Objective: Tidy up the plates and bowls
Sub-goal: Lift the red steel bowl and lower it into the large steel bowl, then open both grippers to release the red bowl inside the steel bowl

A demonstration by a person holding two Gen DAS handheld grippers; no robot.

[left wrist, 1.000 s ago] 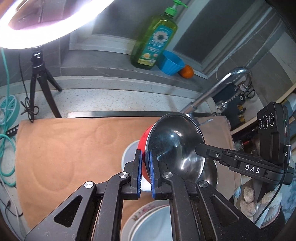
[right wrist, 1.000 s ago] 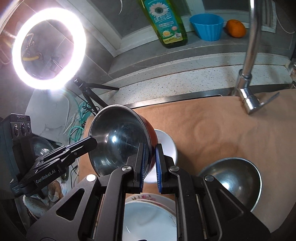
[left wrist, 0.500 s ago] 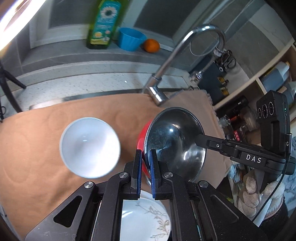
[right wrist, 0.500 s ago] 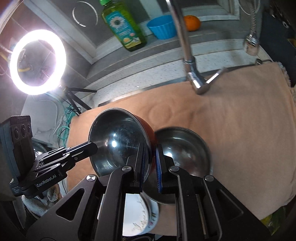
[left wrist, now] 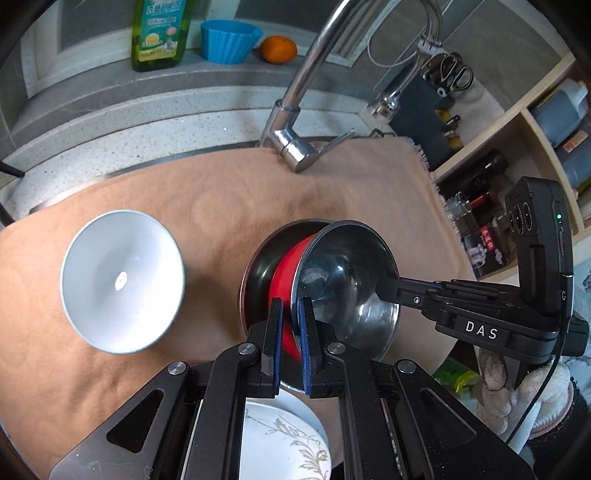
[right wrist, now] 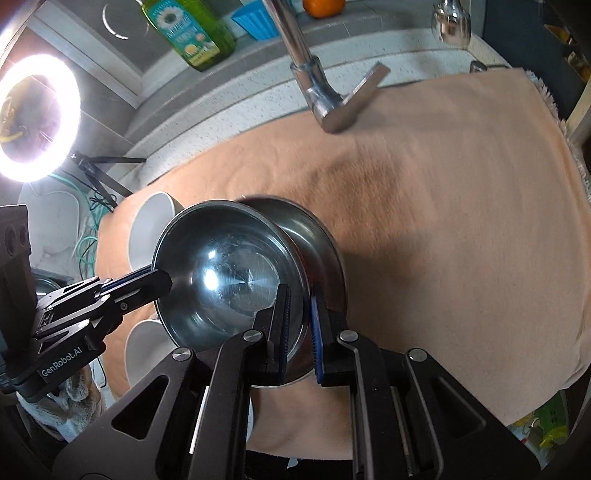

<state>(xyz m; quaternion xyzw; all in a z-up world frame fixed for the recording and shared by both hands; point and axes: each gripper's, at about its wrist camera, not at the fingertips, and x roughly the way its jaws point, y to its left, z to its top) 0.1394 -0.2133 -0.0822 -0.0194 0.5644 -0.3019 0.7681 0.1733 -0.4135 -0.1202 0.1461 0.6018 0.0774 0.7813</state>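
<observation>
- The left gripper had its fingers pinched on the near rim of the red bowl, a bowl with a red outside and a shiny steel inside, one blue pad on each side of the wall.
- The right gripper clamped the same red bowl on the opposite rim, its fingers closed on the wall with one pad inside and one outside.
- The red bowl was held tilted between the two grippers, just above the steel bowl, which sat on the tan cloth; whether the two bowls touched could not be told.
- In the right wrist view the steel bowl showed past the far edge of the red bowl, its rim partly hidden.
- A white bowl stood on the cloth well to the left of the steel bowl, upright and empty.
- A white plate with a leaf pattern lay at the near edge of the cloth, partly hidden under the left gripper's frame.
- The tan cloth covered the surface up to the chrome faucet, whose base stood at its far edge.
- Behind the faucet, on the ledge, stood a green soap bottle, a blue cup and an orange, side by side.
- A lit ring light on a tripod stood at the left in the right wrist view.
- A gloved hand held the right gripper's handle.
</observation>
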